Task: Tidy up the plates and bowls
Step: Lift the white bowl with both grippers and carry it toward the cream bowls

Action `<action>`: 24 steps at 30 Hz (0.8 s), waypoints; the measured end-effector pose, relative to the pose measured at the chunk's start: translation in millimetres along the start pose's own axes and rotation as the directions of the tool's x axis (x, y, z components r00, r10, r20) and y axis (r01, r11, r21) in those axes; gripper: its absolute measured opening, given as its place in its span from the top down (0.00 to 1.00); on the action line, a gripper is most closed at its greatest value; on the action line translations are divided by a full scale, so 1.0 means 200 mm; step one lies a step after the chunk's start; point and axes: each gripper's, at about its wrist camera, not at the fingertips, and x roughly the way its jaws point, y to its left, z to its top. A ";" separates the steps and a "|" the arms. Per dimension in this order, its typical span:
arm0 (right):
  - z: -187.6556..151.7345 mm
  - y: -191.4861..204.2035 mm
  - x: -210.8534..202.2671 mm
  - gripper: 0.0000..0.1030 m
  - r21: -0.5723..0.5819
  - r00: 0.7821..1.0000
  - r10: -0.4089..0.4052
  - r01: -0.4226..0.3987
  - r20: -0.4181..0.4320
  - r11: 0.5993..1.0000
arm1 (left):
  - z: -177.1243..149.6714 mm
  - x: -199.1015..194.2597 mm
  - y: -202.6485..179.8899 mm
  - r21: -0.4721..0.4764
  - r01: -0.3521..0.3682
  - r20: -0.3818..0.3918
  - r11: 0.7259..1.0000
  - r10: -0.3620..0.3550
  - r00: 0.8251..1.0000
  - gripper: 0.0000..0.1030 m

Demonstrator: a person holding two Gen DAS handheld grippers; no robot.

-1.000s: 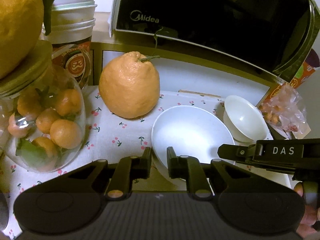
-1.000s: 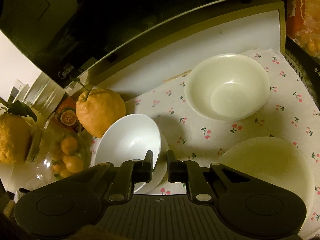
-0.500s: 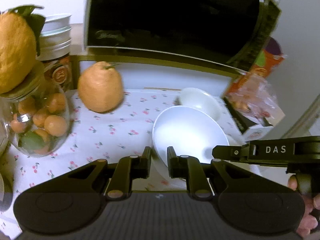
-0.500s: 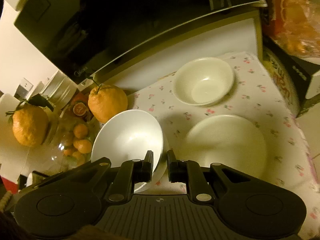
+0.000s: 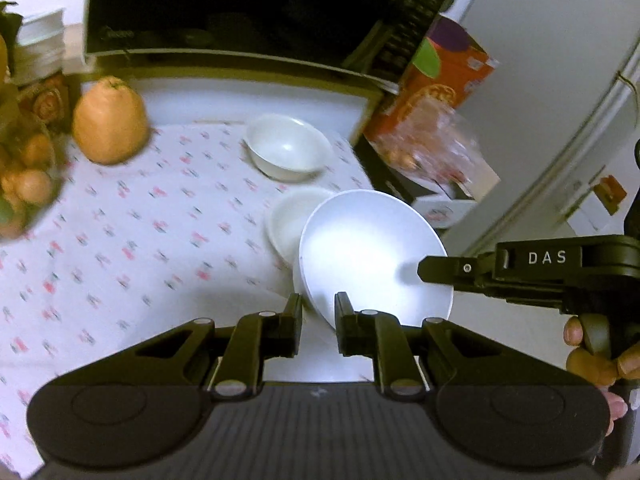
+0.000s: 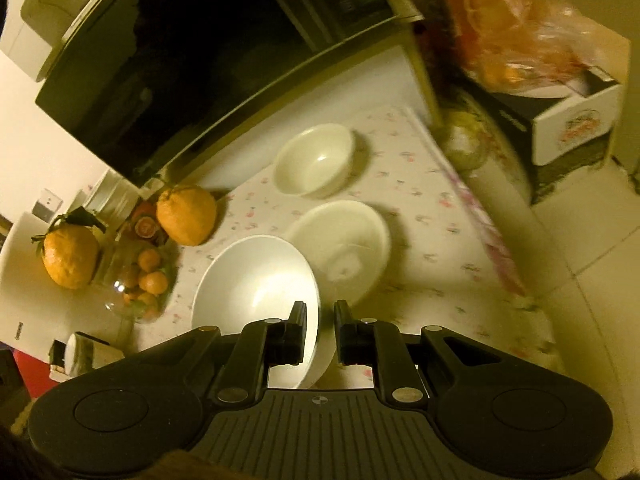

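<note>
A large white bowl [image 5: 372,252] is held in the air by both grippers, tilted. My left gripper [image 5: 318,316] is shut on its near rim. My right gripper [image 6: 320,322] is shut on the opposite rim of the same bowl [image 6: 256,280] and shows at the right of the left wrist view [image 5: 424,270]. Below on the flowered tablecloth [image 5: 140,232] lies a white plate [image 6: 344,248], partly hidden by the bowl in the left wrist view [image 5: 288,220]. A smaller white bowl [image 5: 288,152] stands behind it, also in the right wrist view [image 6: 316,160].
A black microwave [image 5: 240,12] stands on a raised shelf at the back. A big orange citrus [image 5: 108,120] and a glass jar of small oranges [image 5: 20,184] sit at the left. A bag of fruit on boxes [image 6: 528,48] stands to the right.
Both grippers have lifted the large bowl up off the cloth and carried it right, over the plate. The view has pulled back and risen.
</note>
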 end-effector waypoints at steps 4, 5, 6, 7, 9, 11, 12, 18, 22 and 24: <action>-0.04 -0.08 -0.06 0.86 0.009 1.000 -0.029 0.029 0.005 1.000 | -0.08 0.01 -0.08 -0.004 0.013 -0.006 1.000 -0.013 1.000 0.85; -0.05 -0.10 -0.07 0.85 0.015 0.999 -0.034 0.034 0.008 0.999 | -0.09 0.02 -0.11 0.000 0.007 -0.019 1.000 -0.007 1.000 0.85; -0.06 -0.13 -0.07 0.85 0.018 0.999 -0.046 0.046 0.009 0.999 | -0.09 0.04 -0.14 0.015 0.002 -0.038 1.000 -0.002 0.999 0.85; -0.07 -0.15 -0.07 0.85 0.024 0.998 -0.058 0.058 0.011 0.998 | -0.10 0.04 -0.16 0.022 0.004 -0.036 1.000 -0.003 0.999 0.85; -0.09 -0.19 -0.07 0.85 0.032 0.998 -0.065 0.065 -0.001 0.997 | -0.11 0.06 -0.19 0.049 -0.006 -0.038 0.999 0.008 0.999 0.84; -0.11 -0.23 -0.06 0.85 0.044 0.997 -0.072 0.073 -0.019 0.996 | -0.13 0.08 -0.21 0.051 0.006 -0.056 0.999 -0.003 0.998 0.84; -0.11 -0.25 -0.06 0.85 0.049 0.997 -0.073 0.074 -0.022 0.996 | -0.14 0.09 -0.21 0.046 0.012 -0.070 0.999 -0.009 0.998 0.84; -0.11 -0.31 -0.06 0.85 0.048 0.994 -0.099 0.101 -0.037 0.994 | -0.19 0.17 -0.25 0.059 0.023 -0.130 0.998 -0.016 0.991 0.84; -0.11 -0.34 -0.04 0.85 0.045 0.992 -0.118 0.120 -0.050 0.992 | -0.21 0.19 -0.27 0.063 0.030 -0.160 0.998 -0.020 0.987 0.84; -0.11 -0.36 -0.03 0.85 0.053 0.991 -0.120 0.123 -0.056 0.991 | -0.22 0.20 -0.27 0.059 0.034 -0.173 0.998 -0.024 0.985 0.84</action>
